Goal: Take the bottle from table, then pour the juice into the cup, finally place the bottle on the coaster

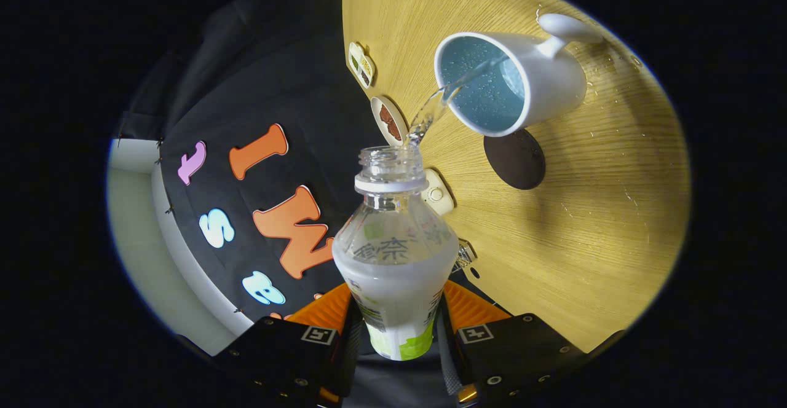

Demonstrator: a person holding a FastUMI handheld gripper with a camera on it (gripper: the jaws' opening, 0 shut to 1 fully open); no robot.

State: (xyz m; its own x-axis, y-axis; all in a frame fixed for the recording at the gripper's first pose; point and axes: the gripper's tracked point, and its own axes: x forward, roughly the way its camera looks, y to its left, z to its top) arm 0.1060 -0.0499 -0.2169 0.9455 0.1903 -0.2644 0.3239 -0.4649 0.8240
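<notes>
My gripper (396, 319) is shut on a clear plastic bottle (395, 254) with a white and green label, both fingers pressing on its lower body. The bottle is uncapped and tipped over toward the table, its open neck pointing ahead of the fingers. A thin stream of clear liquid (442, 94) runs from the neck into a white cup (513, 82) with a blue inside and a handle, standing on the wooden table (590, 211). A dark round coaster (515, 159) lies on the table right beside the cup, nearer the bottle's neck.
Several small flat tiles with pictures (388, 120) lie along the table's edge by the black cloth wall (270, 88). A small white round object (438, 194) sits behind the bottle's neck. Droplets speckle the wood past the cup's handle.
</notes>
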